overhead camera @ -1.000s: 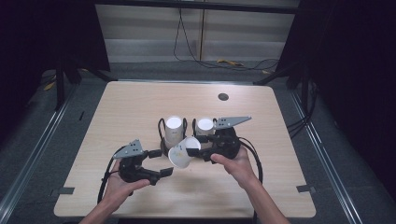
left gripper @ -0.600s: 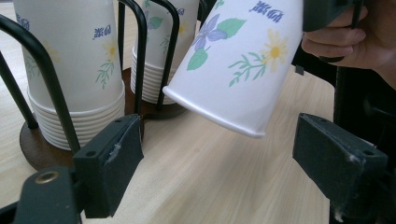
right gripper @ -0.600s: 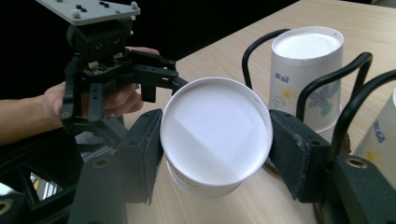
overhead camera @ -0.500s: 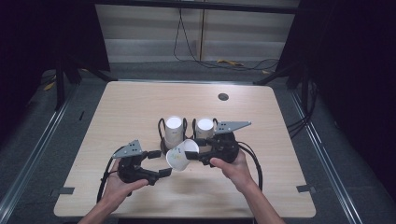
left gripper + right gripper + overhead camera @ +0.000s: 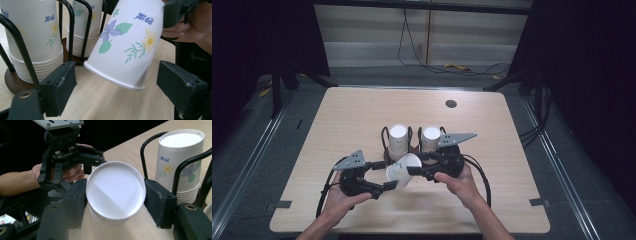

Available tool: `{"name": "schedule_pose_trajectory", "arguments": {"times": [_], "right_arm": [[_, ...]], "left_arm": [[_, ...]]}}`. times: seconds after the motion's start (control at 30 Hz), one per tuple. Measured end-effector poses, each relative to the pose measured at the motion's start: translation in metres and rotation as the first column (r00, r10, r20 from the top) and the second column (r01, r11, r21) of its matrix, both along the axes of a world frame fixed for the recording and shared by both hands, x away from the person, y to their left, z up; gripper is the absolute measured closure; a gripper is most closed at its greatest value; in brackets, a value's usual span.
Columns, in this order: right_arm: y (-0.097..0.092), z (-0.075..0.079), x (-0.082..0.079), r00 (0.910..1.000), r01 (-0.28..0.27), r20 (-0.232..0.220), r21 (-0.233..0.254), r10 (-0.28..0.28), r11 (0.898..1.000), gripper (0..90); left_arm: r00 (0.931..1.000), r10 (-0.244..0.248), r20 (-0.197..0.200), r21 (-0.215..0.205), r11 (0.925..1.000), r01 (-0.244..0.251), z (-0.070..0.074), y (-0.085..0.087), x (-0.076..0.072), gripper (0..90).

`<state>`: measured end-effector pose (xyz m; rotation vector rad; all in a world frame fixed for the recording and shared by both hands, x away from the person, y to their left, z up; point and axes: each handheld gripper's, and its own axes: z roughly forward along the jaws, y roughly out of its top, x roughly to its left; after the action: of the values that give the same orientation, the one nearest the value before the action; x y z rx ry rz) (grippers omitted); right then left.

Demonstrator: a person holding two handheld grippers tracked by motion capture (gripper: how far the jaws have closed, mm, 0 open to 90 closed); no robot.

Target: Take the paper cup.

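A flower-printed paper cup hangs tilted just above the table in front of the cup holder. My right gripper is shut on its closed bottom end, one pad pressing on each side. The cup's rim points down between the jaws of my left gripper, which stands open with a small gap on each side of the cup. Neither of its pads touches the cup. Behind it, two stacks of upturned cups sit in a black wire holder.
The holder's round wooden base rests at the middle of the light wooden table. A dark round hole sits at the back right. Black cables trail from both grippers toward the front edge.
My right gripper has carried the cup a little to the left and down, bringing its rim between the left gripper's jaws. The left gripper has kept still.
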<state>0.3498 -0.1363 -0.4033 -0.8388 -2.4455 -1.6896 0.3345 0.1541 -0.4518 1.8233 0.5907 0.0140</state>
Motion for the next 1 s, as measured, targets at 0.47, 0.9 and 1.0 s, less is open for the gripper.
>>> {"name": "schedule_pose_trajectory", "arguments": {"times": [0.47, 0.9, 1.0], "right_arm": [[0.006, -0.003, 0.001, 0.999, -0.039, -0.022, 0.043, 0.04, 0.998, 38.9], [0.007, -0.003, 0.002, 0.9985, -0.042, -0.032, 0.069, 0.044, 0.997, 38.9], [0.007, -0.002, 0.001, 0.9982, -0.049, -0.03, 0.075, 0.052, 0.996, 38.9]], "left_arm": [[0.9993, -0.033, 0.014, 0.018, 0.9993, 0.033, -0.002, -0.006, -0.001, 15.7], [0.9982, -0.059, 0.015, 0.045, 0.9973, 0.058, -0.008, -0.014, 0.0, 15.9], [0.9983, -0.053, 0.026, 0.046, 0.9976, 0.052, -0.007, -0.014, -0.001, 17.9]]}}
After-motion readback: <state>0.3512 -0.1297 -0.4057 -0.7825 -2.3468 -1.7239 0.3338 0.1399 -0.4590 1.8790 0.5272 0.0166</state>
